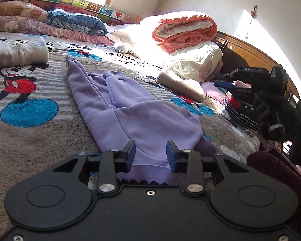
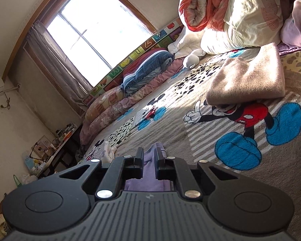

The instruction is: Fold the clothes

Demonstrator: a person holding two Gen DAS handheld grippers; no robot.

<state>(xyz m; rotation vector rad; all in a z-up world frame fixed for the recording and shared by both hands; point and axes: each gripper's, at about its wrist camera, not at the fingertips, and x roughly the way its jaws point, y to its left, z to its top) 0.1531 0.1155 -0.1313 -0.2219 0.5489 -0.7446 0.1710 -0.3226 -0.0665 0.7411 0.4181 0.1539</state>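
Daylight poured through the window (image 2: pixel 94 34), which was blown out to white. Sun glared on the orange quilt (image 1: pixel 182 30) and the wall (image 1: pixel 256 30), bleaching detail, and fell in patches across the bed (image 2: pixel 170 104). Fisheye bending curved the edges of both views; far corners were soft.

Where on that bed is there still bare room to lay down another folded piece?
The cartoon blanket lies bare left of the lilac garment, below the white folded piece. It is crowded near the headboard: beige folded piece, rolled quilts and a dark clothes pile.
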